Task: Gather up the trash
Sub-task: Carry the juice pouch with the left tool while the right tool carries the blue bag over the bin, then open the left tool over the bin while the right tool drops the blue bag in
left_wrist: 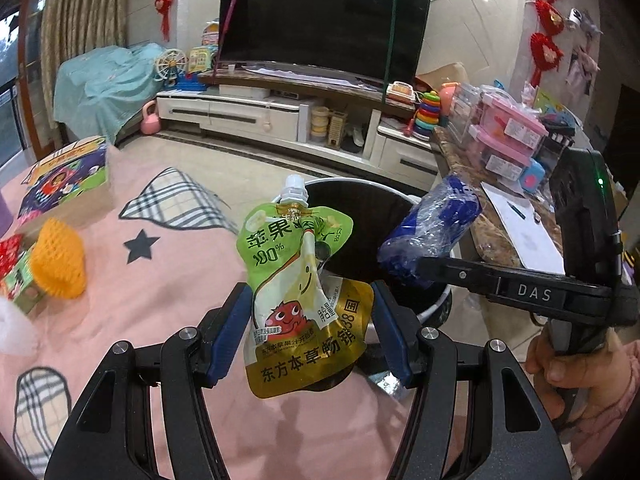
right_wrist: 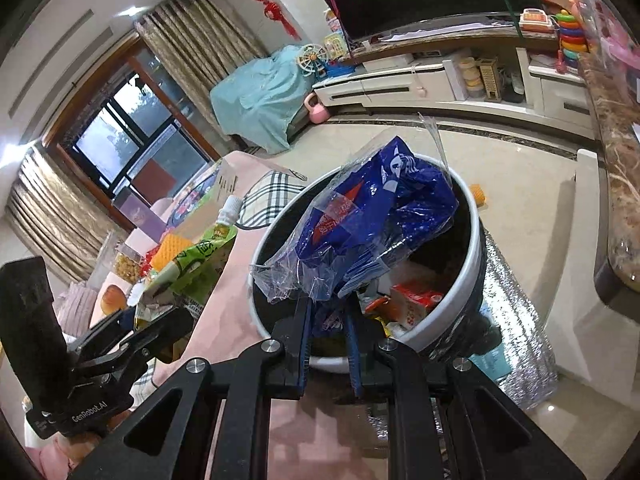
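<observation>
Two trash items are held at the white-rimmed bin (right_wrist: 476,240): a green juice pouch (left_wrist: 296,280) stands upright between the left gripper's (left_wrist: 310,336) blue pads, which look only loosely closed on it, though contact is hard to judge. The right gripper (right_wrist: 328,344) pinches a blue plastic wrapper (right_wrist: 368,216) over the bin, beside the pink tablecloth (left_wrist: 160,300).

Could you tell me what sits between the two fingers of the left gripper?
A green juice pouch stands upright between them, with a gold wrapper behind it; the left wrist view shows this.
</observation>
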`<state>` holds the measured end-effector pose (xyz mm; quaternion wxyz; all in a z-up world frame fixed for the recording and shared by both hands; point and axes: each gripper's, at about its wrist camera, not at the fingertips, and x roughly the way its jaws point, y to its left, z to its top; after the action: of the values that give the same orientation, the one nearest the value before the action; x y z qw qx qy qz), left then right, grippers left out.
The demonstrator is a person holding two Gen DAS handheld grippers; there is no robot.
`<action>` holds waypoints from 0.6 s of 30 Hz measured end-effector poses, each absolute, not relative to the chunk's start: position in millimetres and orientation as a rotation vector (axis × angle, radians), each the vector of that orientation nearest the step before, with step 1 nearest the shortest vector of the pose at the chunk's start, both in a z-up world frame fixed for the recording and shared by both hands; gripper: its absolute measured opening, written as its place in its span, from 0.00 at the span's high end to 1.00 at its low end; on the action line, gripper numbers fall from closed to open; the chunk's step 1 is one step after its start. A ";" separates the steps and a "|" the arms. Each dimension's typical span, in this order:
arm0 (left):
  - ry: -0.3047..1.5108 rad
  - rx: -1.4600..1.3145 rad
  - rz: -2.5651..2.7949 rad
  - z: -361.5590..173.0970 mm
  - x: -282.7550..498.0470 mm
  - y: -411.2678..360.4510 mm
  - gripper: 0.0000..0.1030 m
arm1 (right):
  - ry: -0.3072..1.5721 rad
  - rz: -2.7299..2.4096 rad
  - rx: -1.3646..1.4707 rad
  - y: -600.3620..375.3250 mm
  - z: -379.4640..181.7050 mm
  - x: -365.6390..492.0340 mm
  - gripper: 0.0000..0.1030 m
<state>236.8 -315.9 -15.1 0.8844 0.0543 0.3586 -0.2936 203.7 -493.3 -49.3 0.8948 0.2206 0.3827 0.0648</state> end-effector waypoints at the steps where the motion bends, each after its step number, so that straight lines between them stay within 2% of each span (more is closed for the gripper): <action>1: 0.748 0.119 -0.614 -16.0 238.7 -319.2 0.41 | 0.802 0.139 0.455 -496.4 -50.1 206.4 0.85; 12: 0.776 0.130 -0.625 -23.9 256.1 -336.8 0.41 | 0.873 0.143 0.429 -505.4 -57.5 226.2 0.85; 18: 0.792 0.127 -0.632 -27.2 262.0 -344.1 0.38 | 0.897 0.139 0.424 -508.4 -58.8 229.5 0.77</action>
<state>262.0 -344.1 -27.2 0.8725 0.0606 0.3792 -0.3023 229.5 -508.4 -58.8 0.8772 0.2031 0.4298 0.0665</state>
